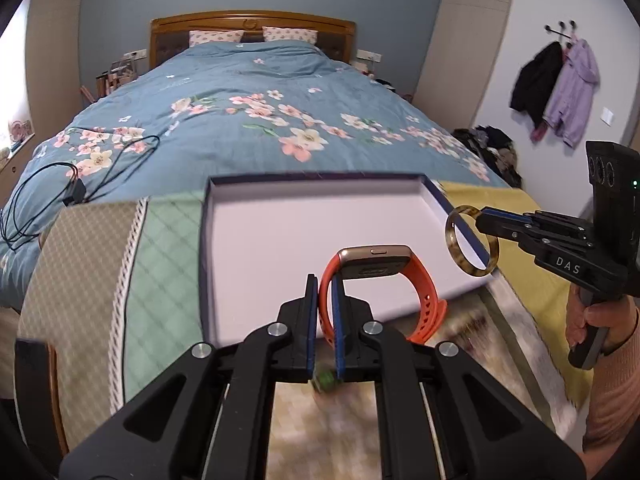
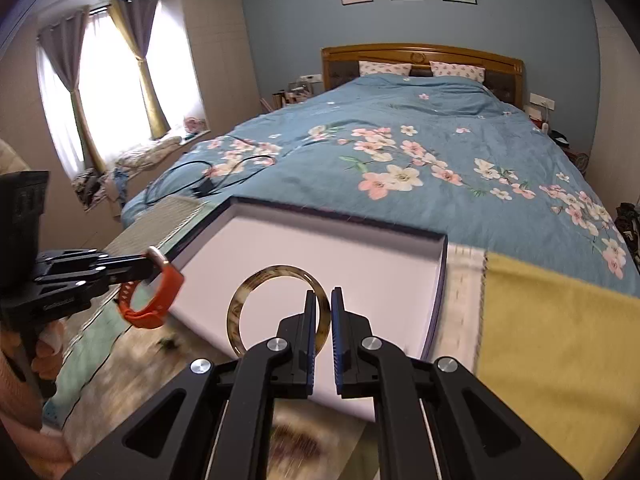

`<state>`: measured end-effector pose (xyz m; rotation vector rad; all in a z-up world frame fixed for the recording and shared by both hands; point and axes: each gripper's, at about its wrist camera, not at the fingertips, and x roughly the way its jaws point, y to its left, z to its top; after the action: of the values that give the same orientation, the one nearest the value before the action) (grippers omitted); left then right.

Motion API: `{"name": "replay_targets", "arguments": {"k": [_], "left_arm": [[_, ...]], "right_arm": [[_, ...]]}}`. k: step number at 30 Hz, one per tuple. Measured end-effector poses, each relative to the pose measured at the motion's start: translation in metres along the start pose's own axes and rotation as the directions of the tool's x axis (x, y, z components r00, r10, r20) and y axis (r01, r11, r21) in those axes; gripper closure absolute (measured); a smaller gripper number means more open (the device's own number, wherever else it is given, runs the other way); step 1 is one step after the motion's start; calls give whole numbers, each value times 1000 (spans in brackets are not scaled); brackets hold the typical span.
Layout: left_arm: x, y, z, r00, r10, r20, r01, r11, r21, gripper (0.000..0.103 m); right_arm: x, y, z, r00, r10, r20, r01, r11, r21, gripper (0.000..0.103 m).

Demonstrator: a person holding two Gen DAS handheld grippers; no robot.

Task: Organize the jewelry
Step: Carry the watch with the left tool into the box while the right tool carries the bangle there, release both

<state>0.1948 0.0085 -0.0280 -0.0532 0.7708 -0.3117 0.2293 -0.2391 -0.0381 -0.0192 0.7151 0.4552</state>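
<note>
My left gripper (image 1: 325, 284) is shut on the strap of an orange smartwatch (image 1: 376, 268) and holds it above the near edge of a shallow white box (image 1: 280, 236). The watch also shows in the right wrist view (image 2: 154, 296). My right gripper (image 2: 323, 300) is shut on a tortoiseshell bangle (image 2: 256, 284) and holds it over the box (image 2: 360, 264). In the left wrist view the bangle (image 1: 472, 240) hangs at the box's right edge, pinched by the right gripper (image 1: 482, 216).
The box lies on patchwork quilts (image 1: 100, 264) at the foot of a bed with a blue floral duvet (image 1: 256, 120). A black cable (image 1: 80, 184) lies on the duvet at left. A small green object (image 1: 325, 380) lies blurred below my left gripper.
</note>
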Motion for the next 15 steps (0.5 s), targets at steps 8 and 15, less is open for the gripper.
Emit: {"name": "replay_targets", "arguments": {"k": [8, 15], "left_arm": [[63, 17, 49, 999, 20, -45, -21, 999, -28, 95], [115, 30, 77, 993, 43, -109, -49, 998, -49, 95]], "right_arm": [[70, -22, 36, 996, -53, -74, 57, 997, 46, 97], [106, -31, 43, 986, -82, -148, 95, 992, 82, 97]]}}
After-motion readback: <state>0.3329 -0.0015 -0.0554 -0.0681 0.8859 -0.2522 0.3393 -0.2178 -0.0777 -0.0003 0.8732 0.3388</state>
